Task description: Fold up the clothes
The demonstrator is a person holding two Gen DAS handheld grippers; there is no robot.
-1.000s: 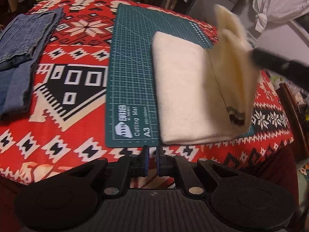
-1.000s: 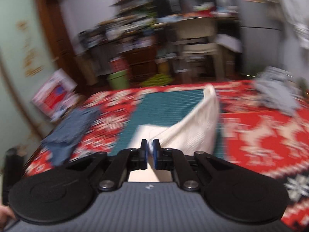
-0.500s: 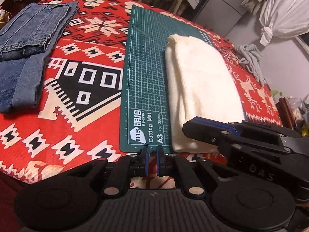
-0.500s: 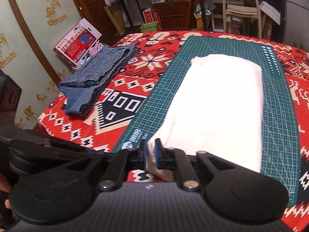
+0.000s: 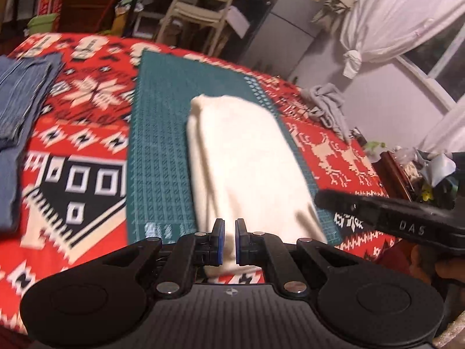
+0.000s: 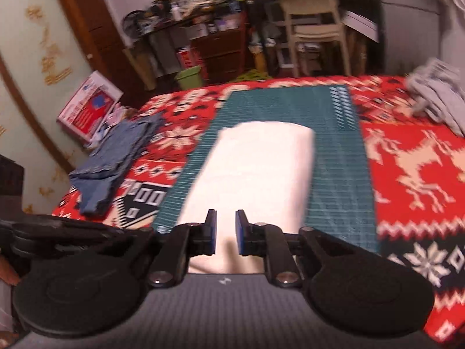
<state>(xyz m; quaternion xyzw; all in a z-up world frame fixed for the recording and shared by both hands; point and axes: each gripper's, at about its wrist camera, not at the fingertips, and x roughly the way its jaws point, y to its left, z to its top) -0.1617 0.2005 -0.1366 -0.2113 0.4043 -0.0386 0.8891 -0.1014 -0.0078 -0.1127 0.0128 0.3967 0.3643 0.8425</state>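
Note:
A cream garment (image 5: 247,163) lies folded lengthwise on the green cutting mat (image 5: 157,145); it also shows in the right wrist view (image 6: 255,174) on the mat (image 6: 340,180). My left gripper (image 5: 226,240) sits at the garment's near end, jaws slightly apart, holding nothing. My right gripper (image 6: 225,232) is open over the same near end, with cloth seen between the pads but not pinched. The right gripper's body (image 5: 407,226) shows at the right of the left wrist view.
Folded blue jeans (image 5: 17,110) lie at the table's left, also in the right wrist view (image 6: 116,157). A crumpled grey garment (image 5: 328,107) lies at the far right (image 6: 436,96). The red patterned tablecloth (image 5: 72,133) covers the table. A chair (image 6: 314,26) and cluttered shelves stand behind.
The right gripper laid the lifted half of the cream garment over and let go, its jaws opening. The left gripper moved right to the garment's near end and opened slightly.

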